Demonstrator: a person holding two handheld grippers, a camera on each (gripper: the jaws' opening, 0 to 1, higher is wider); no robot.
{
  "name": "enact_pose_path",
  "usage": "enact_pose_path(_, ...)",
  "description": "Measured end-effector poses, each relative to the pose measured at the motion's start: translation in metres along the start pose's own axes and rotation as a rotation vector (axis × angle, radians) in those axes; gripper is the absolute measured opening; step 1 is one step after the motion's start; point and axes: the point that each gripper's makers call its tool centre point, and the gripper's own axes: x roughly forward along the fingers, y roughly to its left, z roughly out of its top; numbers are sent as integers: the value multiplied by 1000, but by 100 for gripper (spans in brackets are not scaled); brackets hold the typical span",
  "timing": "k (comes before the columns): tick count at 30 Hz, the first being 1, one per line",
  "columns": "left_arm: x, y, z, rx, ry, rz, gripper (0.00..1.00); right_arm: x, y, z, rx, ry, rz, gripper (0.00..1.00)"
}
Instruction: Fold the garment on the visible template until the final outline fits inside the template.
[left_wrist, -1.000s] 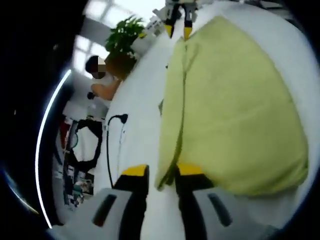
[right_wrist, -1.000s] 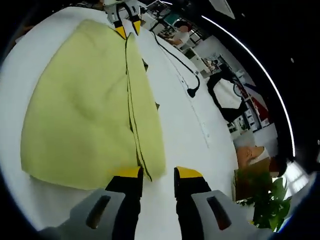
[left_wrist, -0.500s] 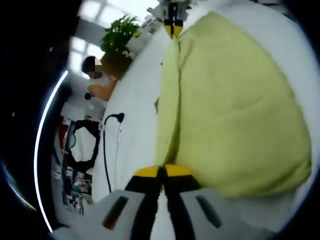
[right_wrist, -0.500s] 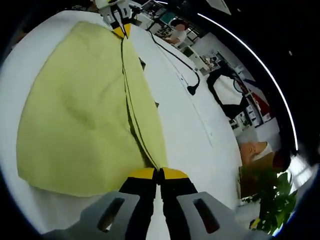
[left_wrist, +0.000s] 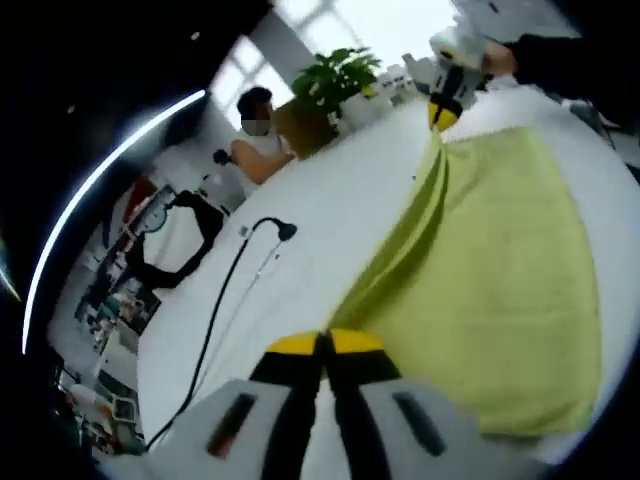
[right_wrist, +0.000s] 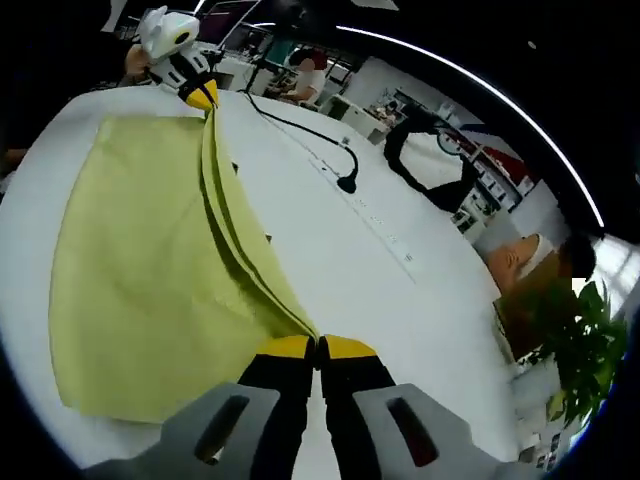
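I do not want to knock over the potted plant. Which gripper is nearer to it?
Right. The right gripper grips the cloth at the end towards the plant; the left gripper grips its far end.

White tabletop (left_wrist: 330, 220), thin black cable with a round plug end (left_wrist: 285, 231) lying across its far side, leafy green potted plant (left_wrist: 335, 78) beyond the far edge, seated person (left_wrist: 258, 145) beside it, curved white light strip (right_wrist: 470, 75) overhead

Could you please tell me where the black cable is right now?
The black cable lies on the white table, beyond the lifted edge of the yellow-green garment.
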Motion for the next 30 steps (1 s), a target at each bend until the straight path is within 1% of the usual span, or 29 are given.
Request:
enact_pose_path(2, 3, 5, -2, -101, -5, 2, 2, 5, -5, 1, 43, -2, 4, 0)
enact_pose_path(5, 9, 14, -6, -204, -16, 6, 2, 11, -9, 0, 87, -3, 11, 0)
enact_pose_path(8, 15, 19, -11, -200, -4, 15, 2, 17, -11, 0, 138, -6, 14, 0)
enact_pose_path(9, 17, 20, -13, -200, 0, 19, 3, 19, -12, 0, 171, -13, 12, 0)
enact_pose_path(10, 21, 24, -17, -184, 11, 35, 4, 22, -13, 0, 203, -16, 7, 0)
enact_pose_path(11, 22, 29, -20, -164, 19, 52, 3, 24, -12, -3, 219, -4, 8, 0)
enact_pose_path(12, 24, 30, -23, -191, 23, 52, 3, 28, -13, -4, 223, 6, 9, 0)
enact_pose_path(13, 26, 32, -27, -253, 28, 55, 2, 30, -12, -6, 239, 14, 11, 0)
enact_pose_path(14, 26, 36, -29, -257, 36, 80, 1, 31, -12, -8, 249, 24, 7, 0)
enact_pose_path(15, 26, 39, -30, -250, 35, 87, 1, 34, -10, -7, 245, 27, 8, 0)
enact_pose_path(17, 26, 35, -34, -241, 48, 73, 1, 35, -5, -6, 232, 40, 10, 0)
enact_pose_path(20, 25, 31, -37, -225, 64, 68, 1, 43, -17, -7, 230, 58, 6, 0)
enact_pose_path(21, 25, 30, -37, -225, 67, 66, 1, 44, -19, -8, 231, 60, 4, 0)
enact_pose_path(23, 24, 29, -38, -230, 72, 72, 1, 40, -12, -8, 235, 63, -3, 1)
enact_pose_path(24, 23, 29, -38, -239, 73, 74, 1, 40, -13, -8, 236, 64, -4, 1)
enact_pose_path(25, 23, 30, -38, -260, 70, 81, 1, 40, -16, -8, 246, 63, -10, 1)
enact_pose_path(26, 21, 30, -37, -293, 61, 89, 1, 39, -16, -9, 274, 66, -24, 1)
enact_pose_path(27, 17, 32, -34, -377, 36, 123, 1, 36, -17, -8, 278, 65, -47, 3)
enact_pose_path(28, 16, 33, -33, -447, 16, 140, 1, 35, -24, -8, 279, 60, -87, 6)
enact_pose_path(29, 14, 30, -34, -501, 25, 132, 1, 34, -30, -10, 277, 66, -114, 9)
enact_pose_path(30, 13, 31, -35, -527, 26, 139, 1, 33, -31, -11, 278, 72, -119, 11)
